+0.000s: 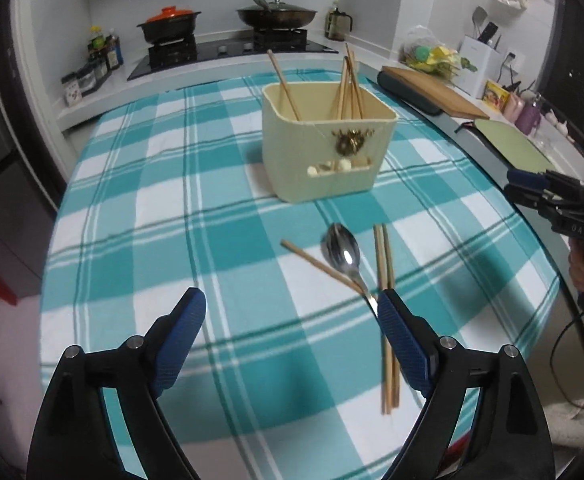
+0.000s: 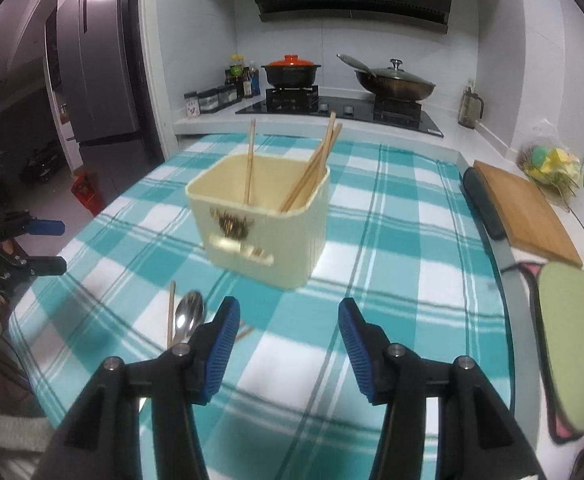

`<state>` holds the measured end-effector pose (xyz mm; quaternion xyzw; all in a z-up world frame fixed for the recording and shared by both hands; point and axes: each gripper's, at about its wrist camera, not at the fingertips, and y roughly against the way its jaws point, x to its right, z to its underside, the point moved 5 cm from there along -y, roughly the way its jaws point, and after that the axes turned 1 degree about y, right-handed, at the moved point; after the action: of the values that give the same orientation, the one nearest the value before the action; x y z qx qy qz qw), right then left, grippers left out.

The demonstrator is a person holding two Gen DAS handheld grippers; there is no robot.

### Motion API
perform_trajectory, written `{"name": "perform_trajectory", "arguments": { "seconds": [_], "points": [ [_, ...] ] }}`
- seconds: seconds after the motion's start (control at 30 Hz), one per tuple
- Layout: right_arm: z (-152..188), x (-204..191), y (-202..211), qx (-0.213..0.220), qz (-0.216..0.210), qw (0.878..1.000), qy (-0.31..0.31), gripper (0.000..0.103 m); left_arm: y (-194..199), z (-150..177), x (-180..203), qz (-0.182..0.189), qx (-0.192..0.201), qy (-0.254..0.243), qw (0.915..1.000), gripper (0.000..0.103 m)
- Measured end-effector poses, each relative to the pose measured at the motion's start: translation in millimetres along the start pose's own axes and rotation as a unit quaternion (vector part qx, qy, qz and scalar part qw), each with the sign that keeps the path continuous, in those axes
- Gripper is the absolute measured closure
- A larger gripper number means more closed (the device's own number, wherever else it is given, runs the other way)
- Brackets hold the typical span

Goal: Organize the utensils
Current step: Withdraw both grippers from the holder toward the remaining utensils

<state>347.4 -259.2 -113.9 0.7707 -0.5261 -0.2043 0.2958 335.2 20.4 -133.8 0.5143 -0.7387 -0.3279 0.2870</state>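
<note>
A cream utensil box (image 1: pixel 323 148) stands on the teal checked tablecloth (image 1: pixel 152 208), with several wooden chopsticks (image 1: pixel 347 84) upright in it. In front of it lie a metal spoon (image 1: pixel 341 254), a single chopstick (image 1: pixel 319 266) and a pair of chopsticks (image 1: pixel 385 320). My left gripper (image 1: pixel 292 320) is open and empty, hovering above the cloth just left of these. My right gripper (image 2: pixel 288 328) is open and empty, in front of the box (image 2: pixel 260 220); the spoon (image 2: pixel 188 318) lies by its left finger. The right gripper also shows at the edge of the left wrist view (image 1: pixel 527 184).
A wooden cutting board (image 2: pixel 527 212) and a green mat (image 2: pixel 571 340) lie on the counter to the right. A stove with an orange-lidded pot (image 2: pixel 290 70) and a wok (image 2: pixel 393 82) is behind the table. Bottles and jars (image 1: pixel 96 64) stand at the back left.
</note>
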Motion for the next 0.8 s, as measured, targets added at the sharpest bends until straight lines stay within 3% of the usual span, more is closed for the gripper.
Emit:
{"name": "perform_trajectory", "arguments": {
  "seconds": [0.17, 0.4, 0.57, 0.8],
  "points": [
    [76, -21, 32, 0.014, 0.009, 0.999, -0.041, 0.051, 1, 54, 15, 0.009, 0.013, 0.065, 0.9978, 0.014],
    [150, -49, 41, 0.03, 0.035, 0.994, -0.103, 0.051, -14, 89, 39, 0.013, 0.016, 0.104, 0.9944, 0.014],
    [172, -55, 39, 0.013, 0.044, 0.995, -0.092, 0.051, -18, 96, 47, -0.013, 0.014, 0.082, 0.9964, 0.014],
    [172, -81, 16, -0.029, -0.041, 0.993, -0.11, 0.065, -10, 104, 30, -0.03, 0.026, 0.101, 0.9941, 0.014]
  ]
}}
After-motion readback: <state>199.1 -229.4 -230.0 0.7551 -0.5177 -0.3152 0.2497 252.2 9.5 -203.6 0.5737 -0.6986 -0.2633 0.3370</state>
